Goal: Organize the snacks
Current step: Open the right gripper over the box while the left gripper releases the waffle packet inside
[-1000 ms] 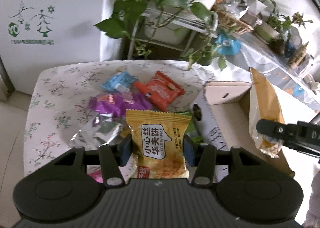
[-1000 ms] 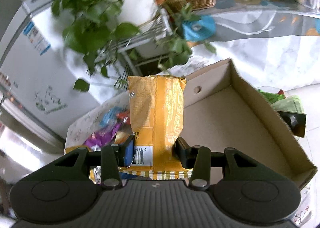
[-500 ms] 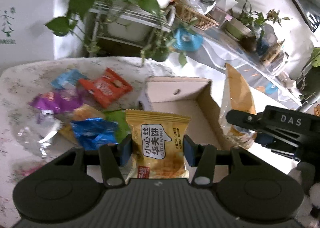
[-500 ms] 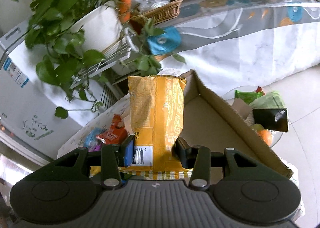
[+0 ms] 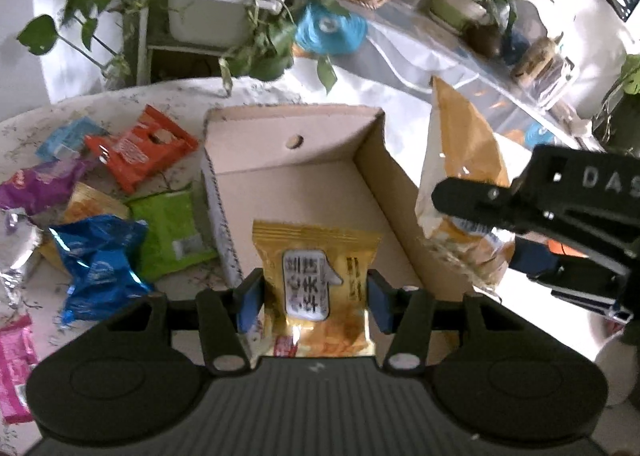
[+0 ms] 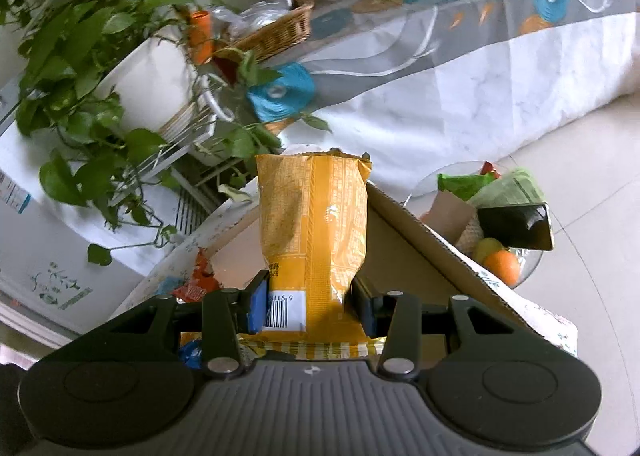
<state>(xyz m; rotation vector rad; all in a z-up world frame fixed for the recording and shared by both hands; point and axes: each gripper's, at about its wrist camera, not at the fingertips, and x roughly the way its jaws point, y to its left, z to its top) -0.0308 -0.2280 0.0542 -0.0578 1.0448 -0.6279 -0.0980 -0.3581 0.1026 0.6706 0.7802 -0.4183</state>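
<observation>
My left gripper [image 5: 314, 302] is shut on a yellow waffle snack packet [image 5: 316, 288] and holds it above the near part of an open cardboard box [image 5: 296, 176]. My right gripper [image 6: 310, 302] is shut on a tall orange snack bag [image 6: 314, 224], held upright over the box's right wall [image 6: 432, 248]. The right gripper and its bag [image 5: 464, 172] also show at the right of the left wrist view. Loose snacks lie left of the box: an orange packet [image 5: 140, 152], a green one [image 5: 170, 234], a blue one [image 5: 100, 260] and a purple one [image 5: 40, 186].
The box stands on a round table with a floral cloth [image 5: 168, 100]. Potted plants on a rack [image 5: 192, 16] stand behind it. A long covered table [image 6: 460, 68] runs at the back right. A glass bowl with fruit and packets [image 6: 496, 224] stands beside the table.
Both grippers have swung right and forward with their packets. The left one now holds the waffle packet over the box interior; the right bag sits closer to the box's right wall.
</observation>
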